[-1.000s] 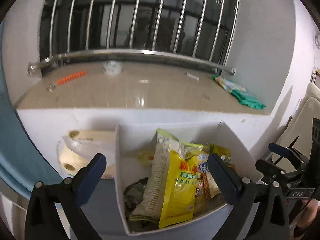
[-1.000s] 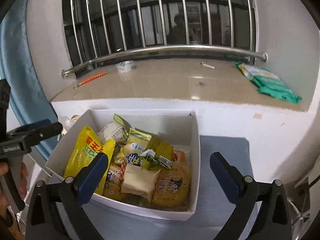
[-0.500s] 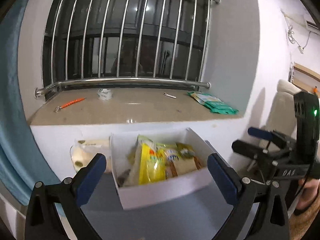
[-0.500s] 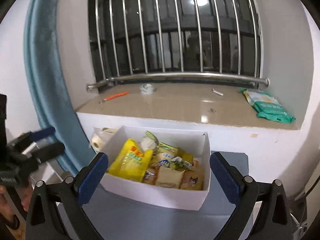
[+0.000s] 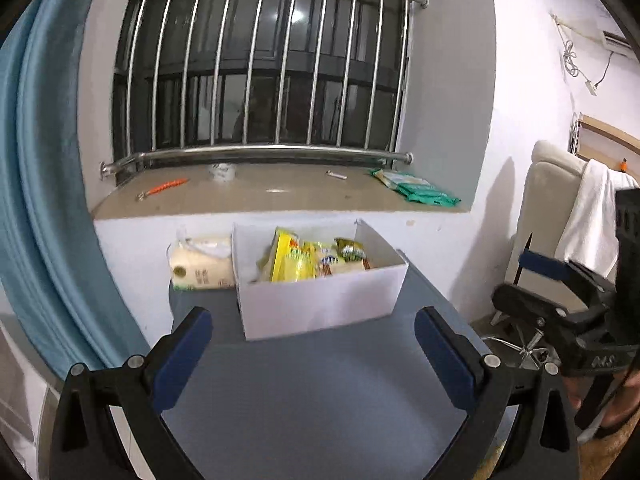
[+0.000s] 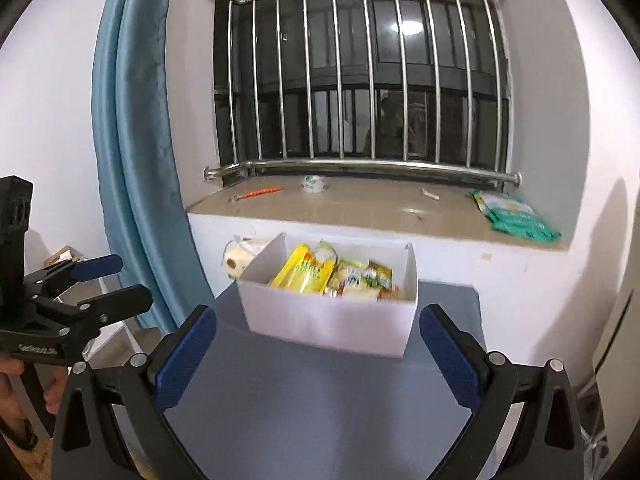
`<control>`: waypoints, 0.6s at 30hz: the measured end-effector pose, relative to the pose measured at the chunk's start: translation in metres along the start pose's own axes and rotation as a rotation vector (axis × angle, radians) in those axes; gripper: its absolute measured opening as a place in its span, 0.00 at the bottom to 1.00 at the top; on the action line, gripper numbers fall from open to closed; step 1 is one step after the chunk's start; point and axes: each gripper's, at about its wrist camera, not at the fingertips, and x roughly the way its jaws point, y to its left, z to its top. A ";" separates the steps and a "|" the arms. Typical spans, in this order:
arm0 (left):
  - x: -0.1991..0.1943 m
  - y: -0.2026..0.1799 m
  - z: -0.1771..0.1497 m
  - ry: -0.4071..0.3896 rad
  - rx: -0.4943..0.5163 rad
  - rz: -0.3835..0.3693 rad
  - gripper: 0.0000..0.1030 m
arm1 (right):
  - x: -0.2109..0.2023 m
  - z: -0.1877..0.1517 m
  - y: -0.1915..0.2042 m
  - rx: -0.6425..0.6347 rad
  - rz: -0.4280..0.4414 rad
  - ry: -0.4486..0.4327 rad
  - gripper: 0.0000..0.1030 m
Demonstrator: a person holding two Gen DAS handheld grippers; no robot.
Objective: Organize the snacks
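A white cardboard box (image 5: 320, 304) (image 6: 328, 324) stands at the far end of a grey-blue table (image 5: 320, 400) (image 6: 320, 400), against the wall under the window sill. Several snack packets fill it, among them a large yellow packet (image 5: 292, 266) (image 6: 304, 272). My left gripper (image 5: 313, 320) is open, nothing between its fingers, well short of the box. My right gripper (image 6: 318, 314) is also open and holds nothing, a little nearer than the box. Each view shows the other gripper off to the side, beside the table: right gripper (image 5: 520, 282), left gripper (image 6: 134, 282).
A pack of paper rolls (image 5: 202, 268) (image 6: 240, 260) sits left of the box. The stone sill (image 5: 260, 196) holds green packets (image 5: 416, 192) (image 6: 516, 216) and an orange tool (image 5: 164, 188). A blue curtain (image 5: 48, 200) hangs left; a chair with a white towel (image 5: 592, 216) stands right.
Both grippers have drawn back and up from over the box, which now looks smaller and farther. Both stayed open, and the snacks lie as before.
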 end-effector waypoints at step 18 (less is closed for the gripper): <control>-0.017 -0.013 -0.012 0.021 0.005 -0.015 1.00 | -0.019 -0.029 0.011 0.057 0.040 0.044 1.00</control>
